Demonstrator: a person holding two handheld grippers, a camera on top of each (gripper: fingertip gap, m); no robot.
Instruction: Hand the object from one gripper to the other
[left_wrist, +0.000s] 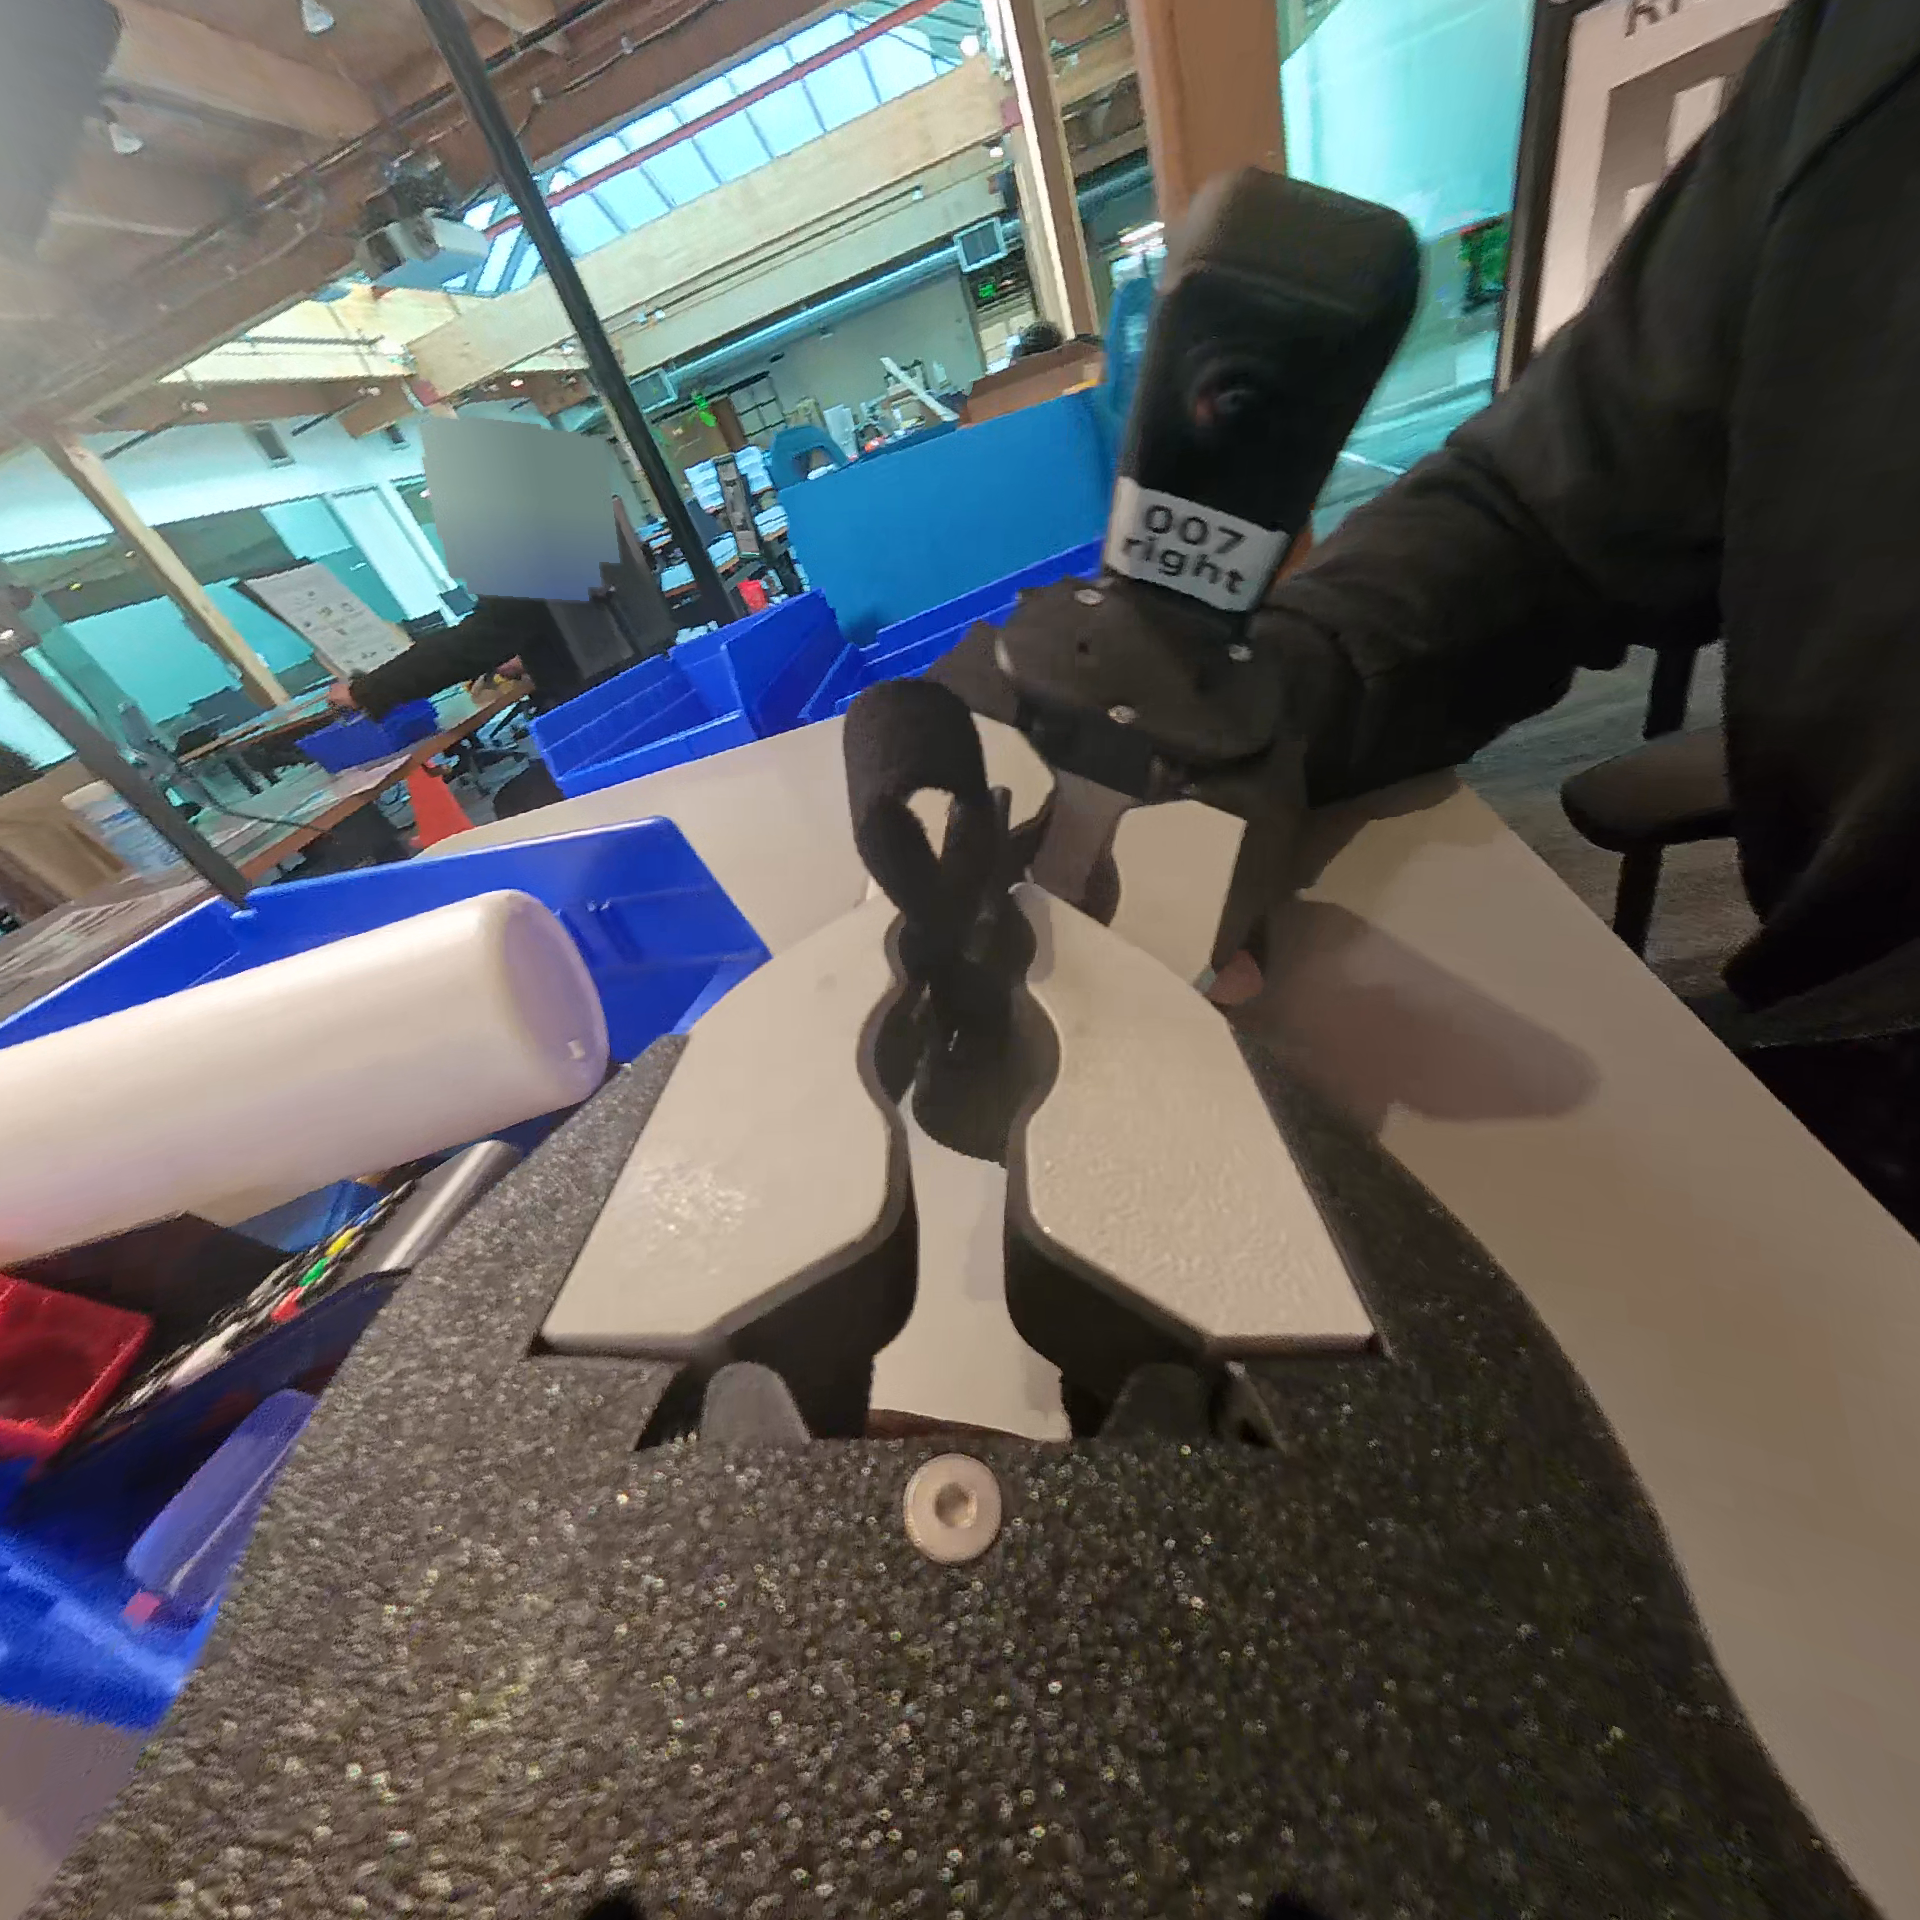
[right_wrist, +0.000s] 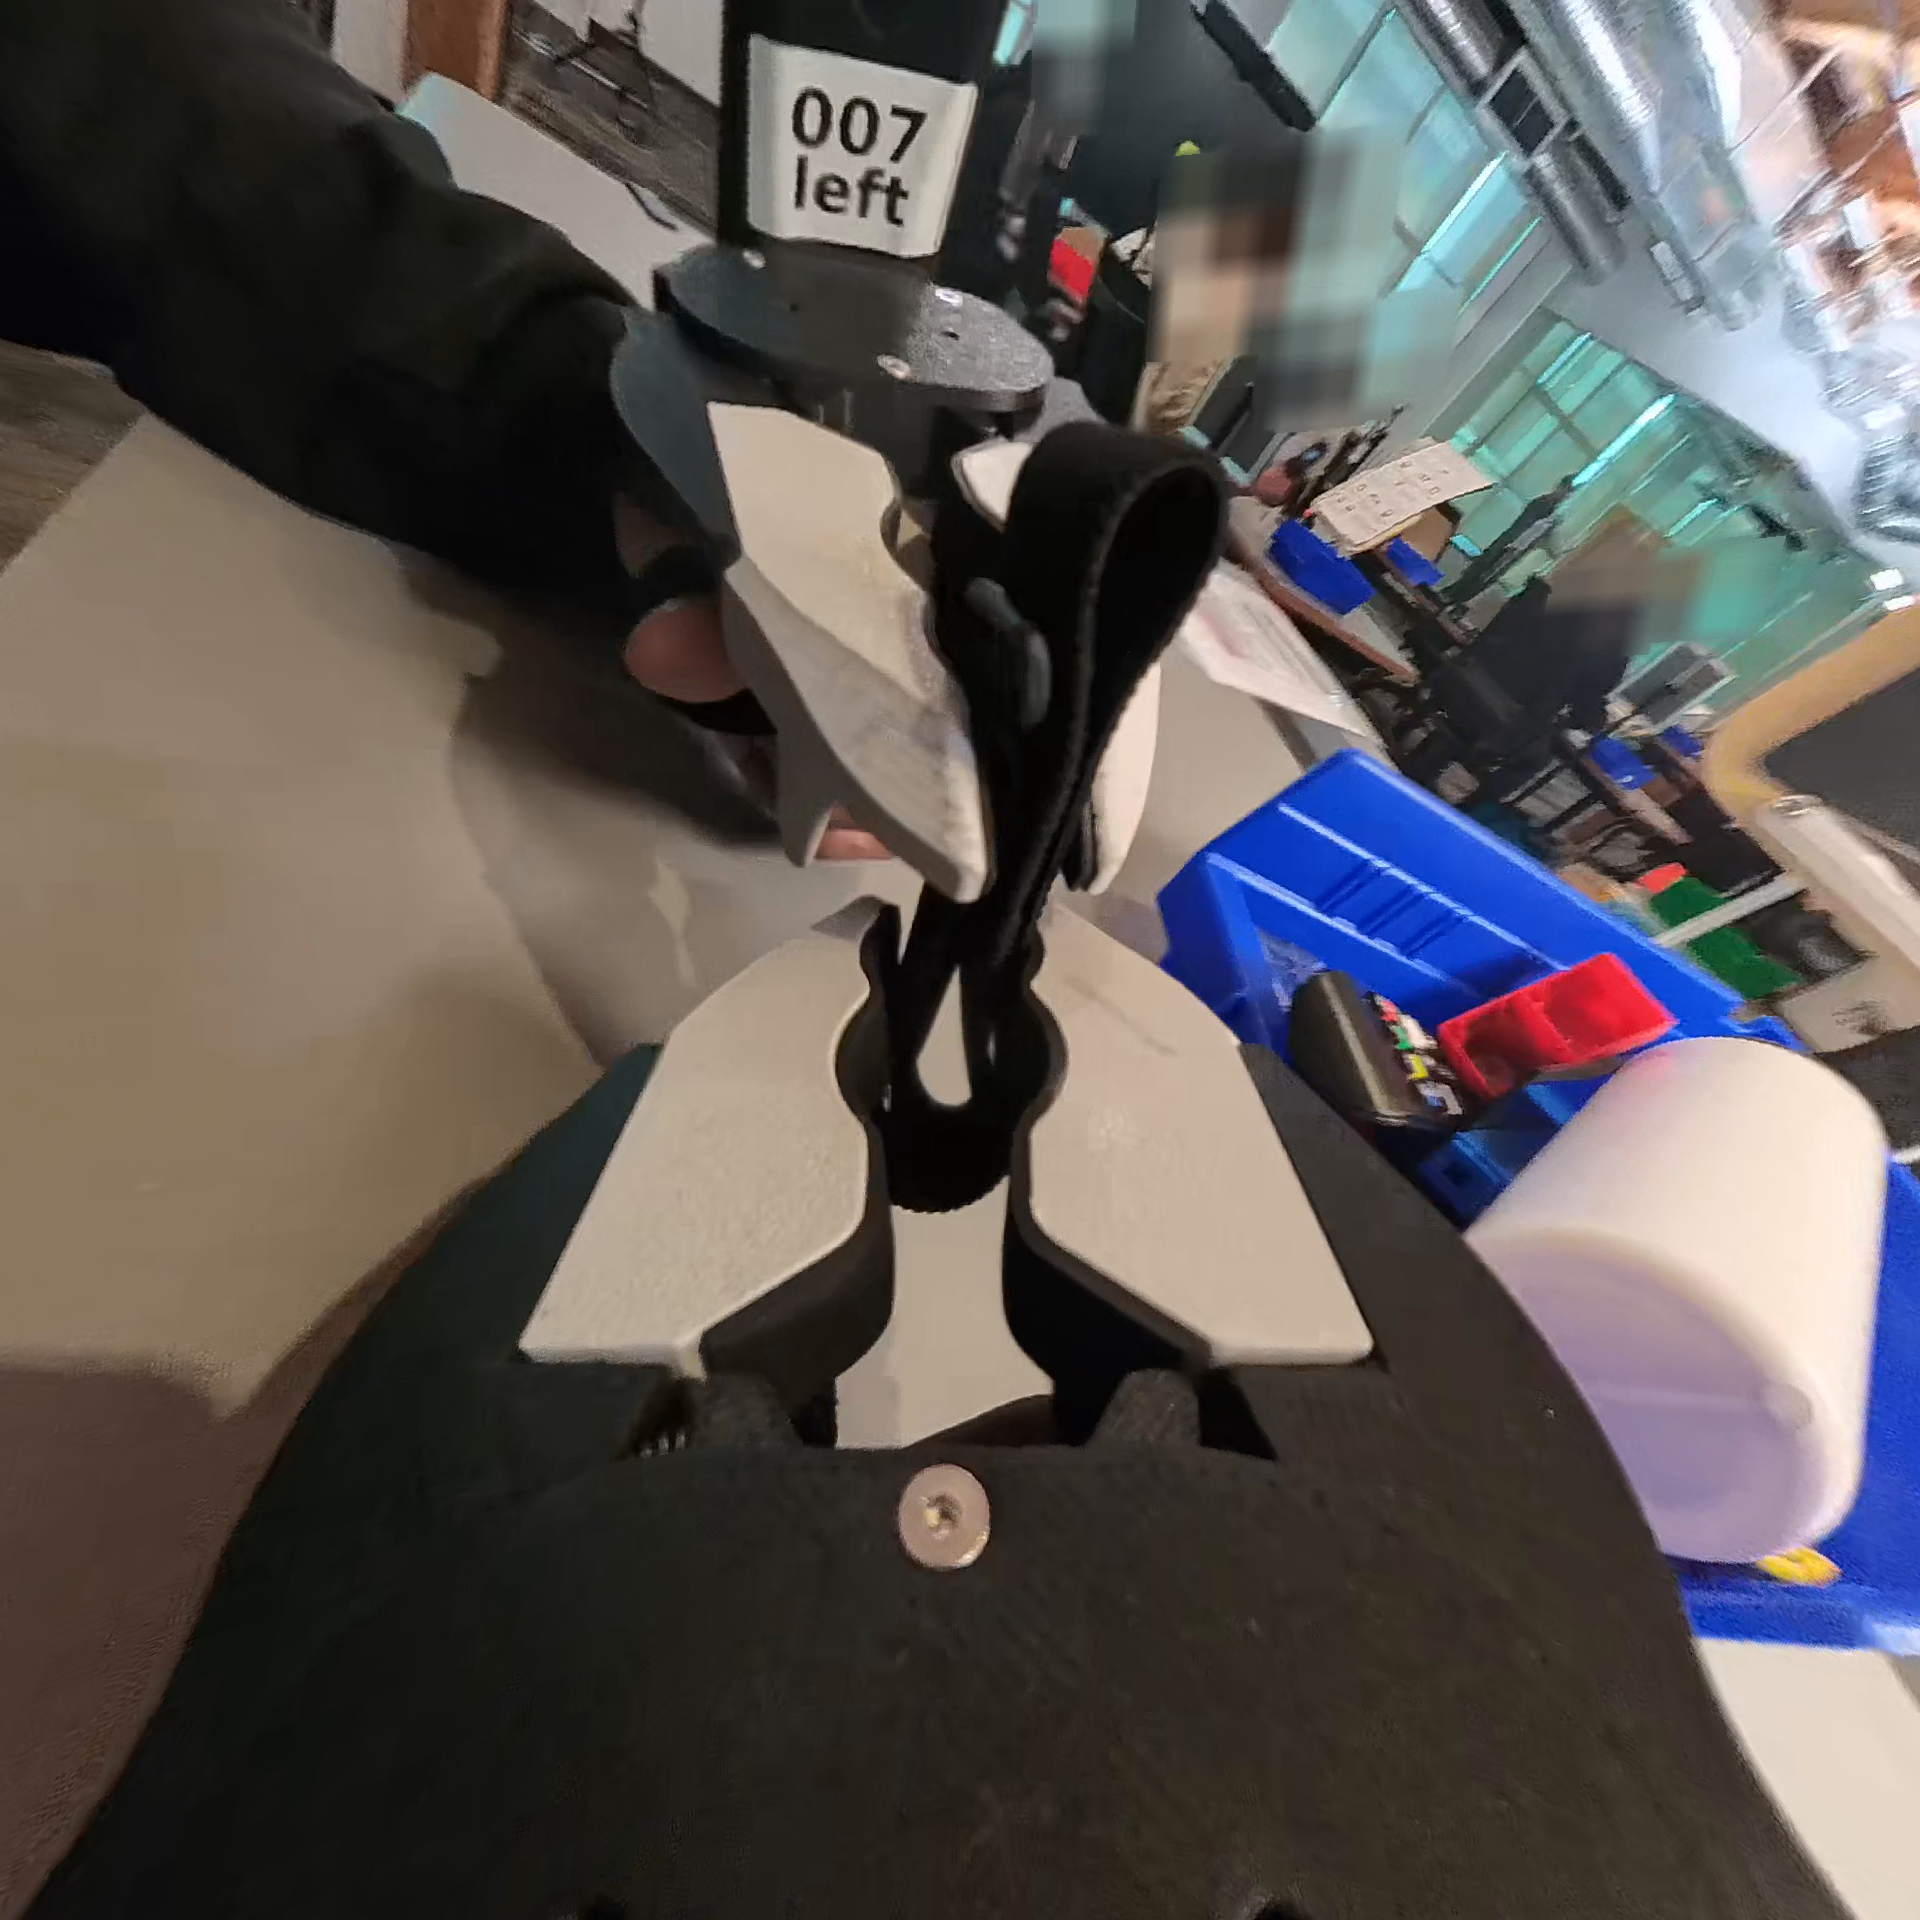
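Observation:
A black fabric strap (left_wrist: 914, 758), folded into loops, hangs in the air between both grippers above the grey table (left_wrist: 1475, 1091). My left gripper (left_wrist: 956, 925) is shut on the strap's lower part. My right gripper (left_wrist: 1023, 862) faces it from the far side, held by a hand in a black sleeve. In the right wrist view my right gripper (right_wrist: 956, 945) is shut on the strap (right_wrist: 1101, 540), with a loop sitting between its fingers. The left gripper (right_wrist: 1039, 873) pinches the same strap just beyond. The two sets of fingertips nearly touch.
A blue bin (left_wrist: 665, 904) stands beside the grippers, holding a white cylinder (right_wrist: 1683, 1278), a red box (right_wrist: 1548, 1018) and a dark device. More blue bins (left_wrist: 727, 686) stand behind. A person sits at a far table. Across from one pair of fingers to the other is roughly 4 cm.

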